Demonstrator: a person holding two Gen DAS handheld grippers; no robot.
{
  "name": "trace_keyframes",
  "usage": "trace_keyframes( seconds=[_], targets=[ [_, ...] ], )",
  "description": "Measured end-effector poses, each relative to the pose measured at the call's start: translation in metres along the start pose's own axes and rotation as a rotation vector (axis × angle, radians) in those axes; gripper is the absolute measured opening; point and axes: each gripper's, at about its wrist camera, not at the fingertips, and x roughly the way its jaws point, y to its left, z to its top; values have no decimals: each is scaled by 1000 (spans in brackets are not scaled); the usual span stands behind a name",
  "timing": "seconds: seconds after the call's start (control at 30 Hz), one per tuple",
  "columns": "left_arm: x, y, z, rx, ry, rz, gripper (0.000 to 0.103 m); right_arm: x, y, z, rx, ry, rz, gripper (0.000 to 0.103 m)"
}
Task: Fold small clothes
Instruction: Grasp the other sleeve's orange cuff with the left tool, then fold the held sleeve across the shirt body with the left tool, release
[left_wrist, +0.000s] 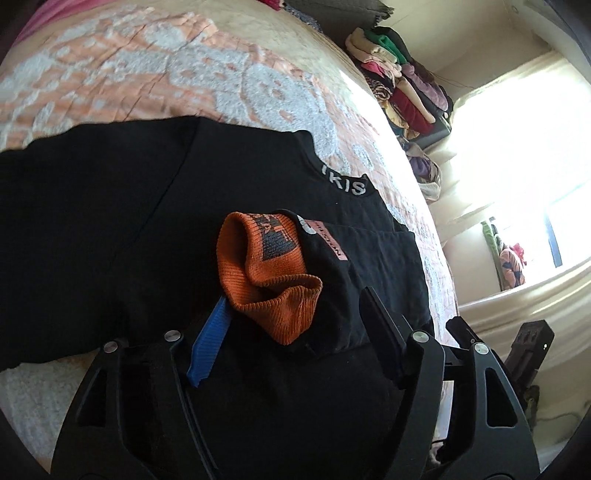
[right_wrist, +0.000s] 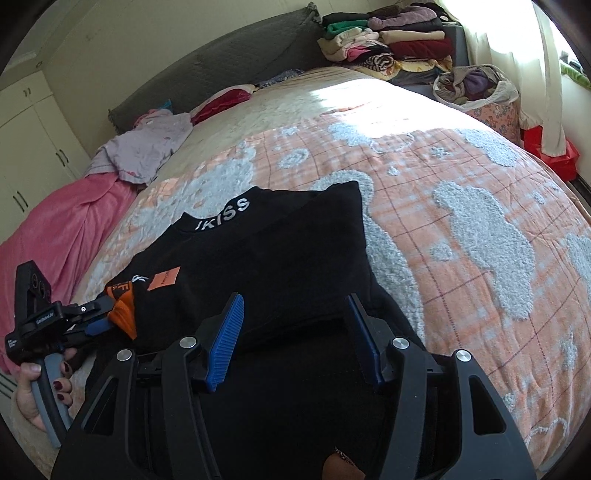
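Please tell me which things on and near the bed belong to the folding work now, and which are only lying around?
Part of the job:
- black top
- orange cuff
- left hand-held gripper
- right hand-held gripper

Just lying about:
- pink blanket
- lilac garment
- stacked clothes
- laundry basket
- bedspread

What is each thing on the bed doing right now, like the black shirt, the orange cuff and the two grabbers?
black shirt: lying partly folded on the bedspread, collar lettering facing up.
orange cuff: bunched up between the left gripper's fingers; grip unclear.
left gripper: jaws apart around the cuff.
right gripper: jaws apart over the shirt's near edge.
bedspread: spread flat, partly sunlit.
clothes pile: folded and stacked beyond the bed.
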Motion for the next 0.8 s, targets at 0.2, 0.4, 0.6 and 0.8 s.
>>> trace_keyframes(
  seconds=[0.2, 0.4, 0.6, 0.8],
  targets=[
    [0, 19, 5, -105, 14, -51, 68, 11, 14, -4, -26, 20, -1, 55],
    [11, 11, 14, -128, 20, -17, 72, 21, 23, -9, -34, 42, 0, 55],
    [21, 1, 16, -25, 20, 127, 48, 24, 32, -12, -59, 52, 1, 55],
    [0, 23, 4, -16, 47, 116, 37, 23, 30, -13, -66, 53, -4, 55]
  ],
)
